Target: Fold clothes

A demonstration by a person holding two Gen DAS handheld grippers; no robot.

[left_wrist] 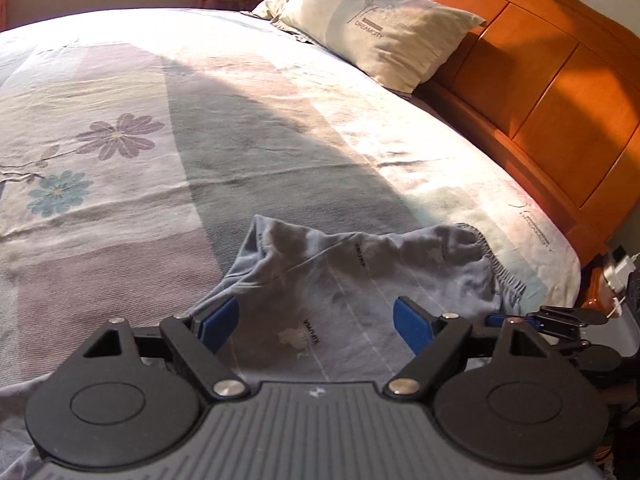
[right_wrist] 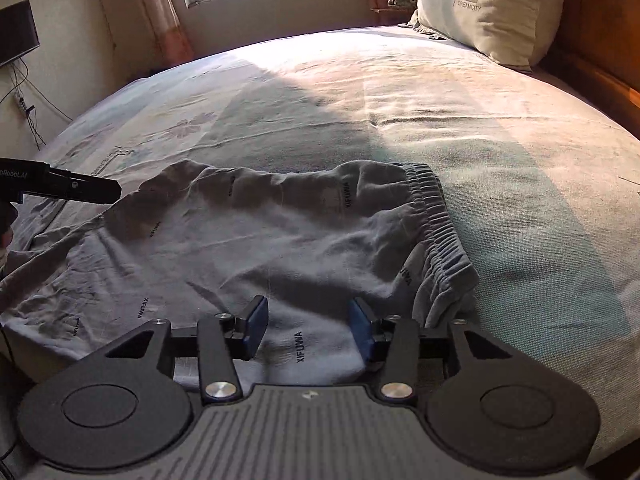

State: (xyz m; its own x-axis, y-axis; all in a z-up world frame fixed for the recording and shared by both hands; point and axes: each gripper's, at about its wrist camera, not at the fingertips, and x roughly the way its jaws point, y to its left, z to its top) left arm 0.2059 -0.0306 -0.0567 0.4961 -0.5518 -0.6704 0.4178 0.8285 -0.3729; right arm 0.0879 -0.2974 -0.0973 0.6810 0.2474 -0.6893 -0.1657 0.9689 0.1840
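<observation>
Sunlit bed (right_wrist: pixel 460 128) with flowered sheet and pillow (right_wrist: pixel 488 8) by a wooden headboard (left_wrist: pixel 552 92), our grey printed shorts (right_wrist: pixel 248 232) spread at its near edge, our left gripper (left_wrist: pixel 316 320) wide open above them, gripping nothing, our right gripper (right_wrist: pixel 308 328) half open over the cloth, nothing pinched.

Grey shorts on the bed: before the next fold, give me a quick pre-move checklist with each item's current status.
1. Left gripper free of cloth: ok, blue pads wide apart over the grey shorts, nothing pinched.
2. Right gripper released: ok, pads apart, fabric lies between them unpressed.
3. Shorts lying flat: not ok, the far edge is bunched and the cloth is wrinkled.
4. Elastic waistband visible: ok, at the shorts' right end in the right wrist view.
5. Bed sheet around the shorts free of other items: ok, the pillow sits far off by the headboard.
6. Number of layers folded so far: cannot tell.
</observation>
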